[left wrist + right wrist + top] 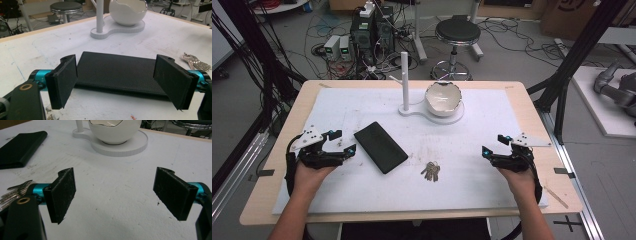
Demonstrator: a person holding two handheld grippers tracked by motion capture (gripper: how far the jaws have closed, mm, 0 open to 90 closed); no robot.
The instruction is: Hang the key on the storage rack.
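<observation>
Left gripper (pixel 338 141) jaws spread wide, nothing between the pads; it sits just left of the black wallet (pixel 380 147), pointing at it. In the left gripper view the wallet (pixel 117 71) lies straight ahead, long axis running across the jaw gap and wider than it. Right gripper (pixel 495 144) also released, well apart from the wallet, keys (pixel 431 171) between. Left hand is nearer, so likely its pick; gripping across the short side looks needed.

A pale wooden counter (pixel 532 107) under a white mat (pixel 482 130) stands on a grey floor (pixel 512 55) strewn with cables (pixel 324 30). Behind it are a round black stool (pixel 457 31), what look like computer towers (pixel 372 30), and cardboard boxes (pixel 572 15). Black frame struts (pixel 579 50) rise at both sides.
</observation>
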